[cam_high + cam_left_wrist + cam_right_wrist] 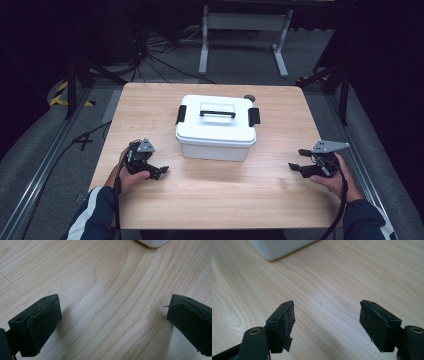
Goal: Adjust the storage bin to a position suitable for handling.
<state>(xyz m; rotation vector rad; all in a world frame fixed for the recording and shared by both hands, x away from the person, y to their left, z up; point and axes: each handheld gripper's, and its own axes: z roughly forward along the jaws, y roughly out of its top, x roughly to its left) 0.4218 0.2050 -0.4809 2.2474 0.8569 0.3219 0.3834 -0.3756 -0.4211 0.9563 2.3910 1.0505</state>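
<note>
Both tools, left (159,171) and right (296,160), gape empty on the tabletop (215,190) beside the box (216,127) (cut off in gripper views).

White lidded plastic box (216,128), black handle and side latches, closed, upright, table centre

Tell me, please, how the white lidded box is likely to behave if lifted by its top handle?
The white box looks like rigid plastic, so it should probably keep its shape. Its black handle sits mid-lid, so it would likely hang fairly level. Both side latches seem closed, so the lid should stay on. Its weight cannot be judged.
</note>
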